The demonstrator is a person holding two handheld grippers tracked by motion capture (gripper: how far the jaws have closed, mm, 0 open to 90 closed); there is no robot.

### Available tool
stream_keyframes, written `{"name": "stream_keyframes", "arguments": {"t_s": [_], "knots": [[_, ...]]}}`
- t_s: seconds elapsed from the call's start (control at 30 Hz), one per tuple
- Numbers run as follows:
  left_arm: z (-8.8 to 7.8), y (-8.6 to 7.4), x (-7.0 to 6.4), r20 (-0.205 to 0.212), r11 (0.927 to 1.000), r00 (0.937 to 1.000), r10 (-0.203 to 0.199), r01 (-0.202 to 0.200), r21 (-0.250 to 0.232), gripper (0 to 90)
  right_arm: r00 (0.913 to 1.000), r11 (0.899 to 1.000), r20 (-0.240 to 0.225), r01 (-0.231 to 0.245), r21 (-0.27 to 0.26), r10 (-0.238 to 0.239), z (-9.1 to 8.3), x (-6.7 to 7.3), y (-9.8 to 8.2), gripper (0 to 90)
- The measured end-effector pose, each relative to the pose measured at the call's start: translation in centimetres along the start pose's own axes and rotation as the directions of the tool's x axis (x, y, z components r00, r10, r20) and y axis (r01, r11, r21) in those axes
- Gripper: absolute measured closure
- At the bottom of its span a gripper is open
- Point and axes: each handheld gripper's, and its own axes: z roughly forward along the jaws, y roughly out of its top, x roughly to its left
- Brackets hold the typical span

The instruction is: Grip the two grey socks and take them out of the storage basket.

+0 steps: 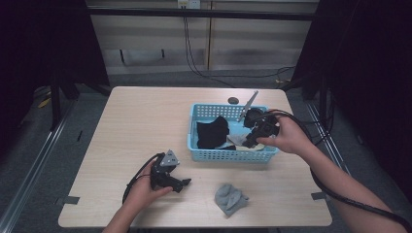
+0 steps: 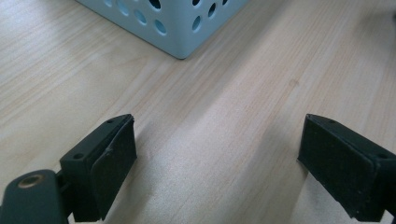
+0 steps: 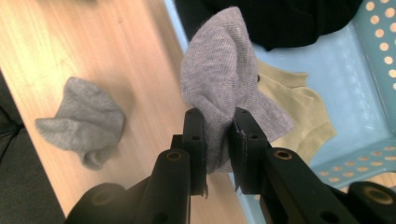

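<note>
My right gripper is shut on a grey sock, lifted over the near edge of the light blue basket. In the high view that gripper is inside the basket's right half. A black garment and a pale yellow sock lie in the basket. Another grey sock lies crumpled on the table in front of the basket, and the right gripper view shows this second sock too. My left gripper stands open just above bare wood, near the front left of the table.
The basket's corner lies ahead of the left gripper. A grey three-cornered plate sticks up above the basket's far rim. A dark round hole marks the tabletop behind the basket. Cables trail from both grippers.
</note>
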Motion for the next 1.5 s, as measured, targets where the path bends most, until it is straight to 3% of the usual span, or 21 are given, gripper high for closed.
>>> {"name": "stream_keyframes", "arguments": {"t_s": [0.57,0.9,1.0,1.5], "knots": [[0.0,0.0,0.0,-0.001,1.0000,1.0000,-0.001,0.001,-0.001,10.6,0.9941,0.996,-0.056,0.092,-0.016,-0.092,0.0,3.8,0.0,77.5],[0.0,0.0,0.0,0.000,1.0000,1.0000,0.005,-0.005,0.004,10.6,0.9854,0.990,-0.102,0.138,0.017,-0.136,2.4,6.0,0.4,77.3],[0.0,0.0,0.0,0.000,1.0000,1.0000,0.005,-0.005,0.004,10.6,0.9818,0.988,-0.112,0.156,0.014,-0.153,3.4,6.3,0.4,77.3],[0.0,0.0,0.0,0.000,1.0000,1.0000,0.007,-0.007,0.005,10.6,0.9898,0.992,-0.093,0.113,0.052,-0.108,6.8,5.8,0.3,76.7]]}}
